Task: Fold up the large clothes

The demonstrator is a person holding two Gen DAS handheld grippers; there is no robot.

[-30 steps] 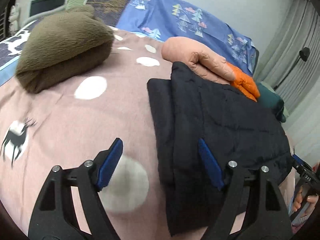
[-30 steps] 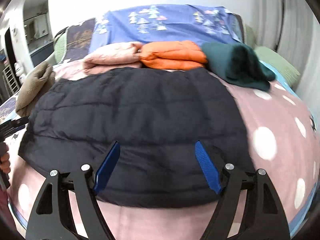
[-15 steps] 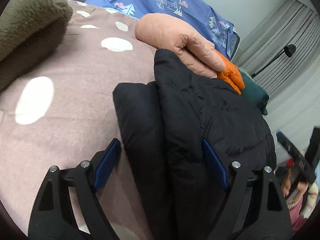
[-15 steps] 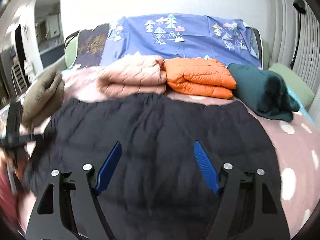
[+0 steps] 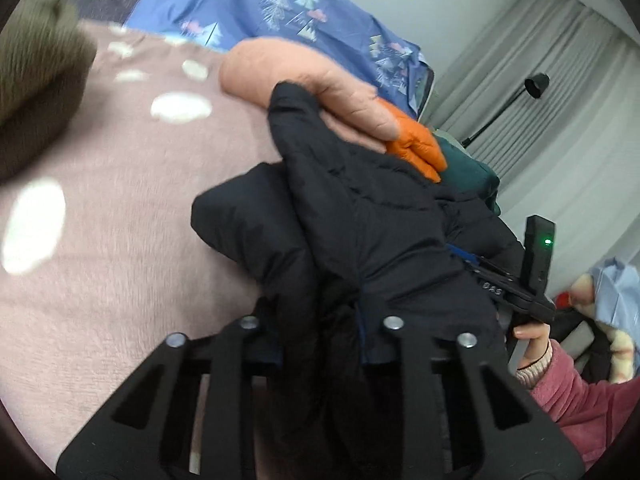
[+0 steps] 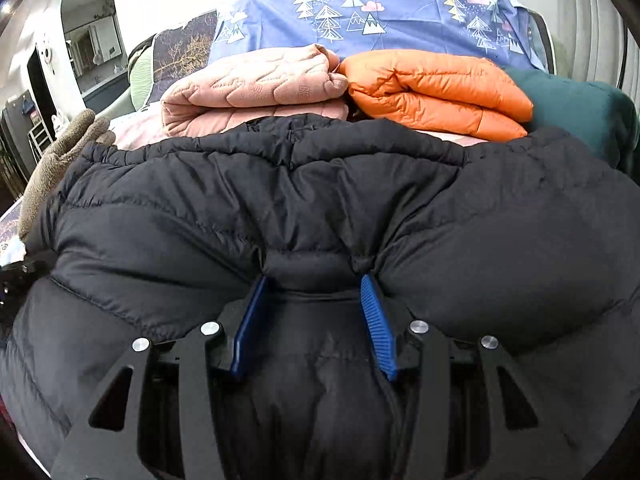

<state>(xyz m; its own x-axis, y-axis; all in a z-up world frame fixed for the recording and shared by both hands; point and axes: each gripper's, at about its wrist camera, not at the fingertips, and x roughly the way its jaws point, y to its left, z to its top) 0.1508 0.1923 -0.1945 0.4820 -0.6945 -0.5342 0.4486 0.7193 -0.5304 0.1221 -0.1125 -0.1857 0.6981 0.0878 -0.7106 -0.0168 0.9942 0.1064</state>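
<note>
Black quilted nylon fills most of what we see: the large black puffer jacket (image 6: 320,208) lies on the dusty-pink bedspread with white dots (image 5: 120,208), its near hem bunched toward both tools. In the right wrist view our right gripper (image 6: 314,312) has drawn its blue ribbed pads (image 6: 378,328) narrow around a thick fold of the jacket's near edge, and the fabric puckers between them, so we hold the jacket there. In the left wrist view our left gripper (image 5: 320,332) is closed down on another gathered fold of the same jacket; the cloth covers the pads almost entirely, with only slivers of blue showing. From that side we also see the right tool's black body with a green light (image 5: 538,256) at the jacket's right edge, held by a hand in a pink sleeve (image 5: 532,344).

Beyond the jacket, at the far side of the bed, we see three folded items in a row: a peach-pink quilted garment (image 6: 256,88) on the left, an orange puffer garment (image 6: 436,88) touching it in the middle, and a dark teal fleece bundle (image 6: 580,116) on the right. An olive-brown fleece bundle (image 5: 36,72) sits well apart at the far left. A blue cloth printed with trees (image 6: 372,12) covers the headboard area, and pale grey curtains (image 5: 560,120) hang at the right.
</note>
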